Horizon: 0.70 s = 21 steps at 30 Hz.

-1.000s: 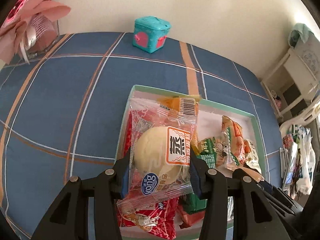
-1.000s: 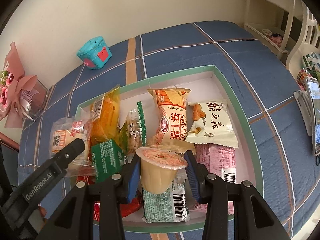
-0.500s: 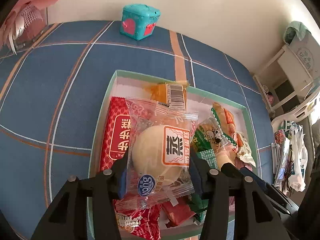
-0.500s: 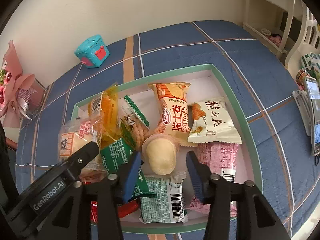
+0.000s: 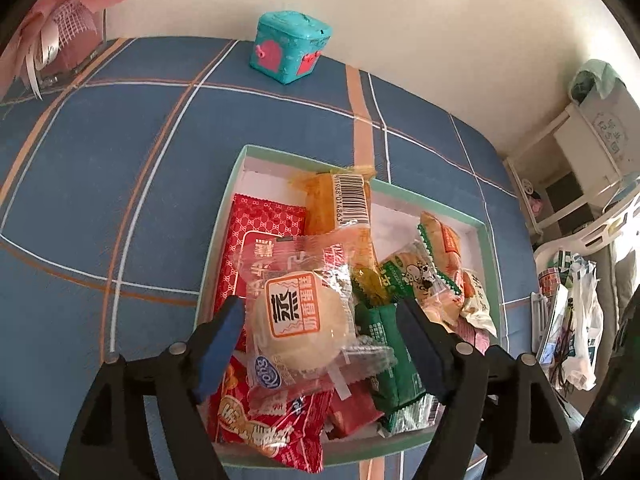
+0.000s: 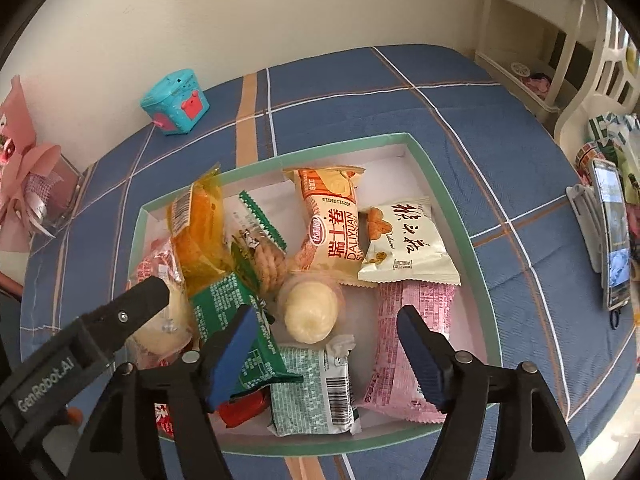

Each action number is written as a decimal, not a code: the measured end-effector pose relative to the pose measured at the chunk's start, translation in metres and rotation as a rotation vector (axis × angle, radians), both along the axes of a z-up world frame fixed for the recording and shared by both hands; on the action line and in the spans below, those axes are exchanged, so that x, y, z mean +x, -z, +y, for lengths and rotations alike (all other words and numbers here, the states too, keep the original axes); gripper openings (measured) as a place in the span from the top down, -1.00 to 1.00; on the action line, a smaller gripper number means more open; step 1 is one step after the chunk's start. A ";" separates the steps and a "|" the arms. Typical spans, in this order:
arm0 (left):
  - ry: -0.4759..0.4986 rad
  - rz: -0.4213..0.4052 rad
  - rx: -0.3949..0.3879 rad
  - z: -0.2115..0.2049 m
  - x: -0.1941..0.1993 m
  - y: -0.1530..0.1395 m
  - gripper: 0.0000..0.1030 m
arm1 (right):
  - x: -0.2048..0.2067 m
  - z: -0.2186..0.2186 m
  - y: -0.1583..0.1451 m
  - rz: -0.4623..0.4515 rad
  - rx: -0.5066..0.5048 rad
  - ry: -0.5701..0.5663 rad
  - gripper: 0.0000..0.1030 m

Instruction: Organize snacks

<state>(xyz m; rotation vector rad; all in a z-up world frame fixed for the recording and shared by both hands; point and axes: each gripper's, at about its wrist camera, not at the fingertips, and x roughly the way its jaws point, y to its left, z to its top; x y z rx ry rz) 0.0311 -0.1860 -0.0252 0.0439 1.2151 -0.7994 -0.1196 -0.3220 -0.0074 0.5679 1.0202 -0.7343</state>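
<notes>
A green-rimmed white box on the blue plaid cloth holds several wrapped snacks. My left gripper is open, its jaws on either side of a clear-wrapped round bun that lies on the red packets in the box. My right gripper is open above a pudding cup lying on its side among a green packet, a pink packet and a mint packet. The left gripper's finger shows at the left of the right wrist view.
A teal toy cube stands on the cloth near the wall. A pink bouquet sits at the far left. White shelves and a phone on a stand are to the right.
Both grippers opened. The left one let go of the bun, which now rests on the packets. The right one let go of the pudding cup, which lies in the box.
</notes>
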 end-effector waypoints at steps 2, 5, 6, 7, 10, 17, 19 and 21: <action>-0.001 -0.019 0.029 0.002 -0.002 -0.004 -0.60 | 0.001 0.003 -0.003 0.006 -0.007 -0.005 -0.50; -0.019 -0.078 0.089 0.006 -0.003 -0.008 -0.60 | 0.003 0.006 -0.006 0.013 -0.019 -0.018 -0.53; -0.027 -0.095 0.106 0.008 -0.002 -0.009 -0.61 | 0.003 0.008 -0.008 0.010 -0.007 -0.024 -0.54; -0.041 -0.119 0.129 0.012 -0.001 -0.010 -0.61 | 0.004 0.010 -0.009 0.011 -0.011 -0.029 -0.55; -0.073 -0.174 0.182 0.020 0.004 -0.011 -0.76 | 0.006 0.013 -0.011 0.005 -0.014 -0.042 -0.56; -0.142 -0.262 0.282 0.039 0.017 -0.008 -0.85 | 0.010 0.018 -0.014 -0.007 -0.018 -0.051 -0.61; -0.154 -0.276 0.302 0.043 0.019 -0.007 -0.85 | 0.012 0.019 -0.015 -0.013 -0.017 -0.052 -0.62; -0.161 -0.277 0.307 0.047 0.021 -0.008 -0.85 | 0.013 0.021 -0.015 -0.018 -0.017 -0.057 -0.63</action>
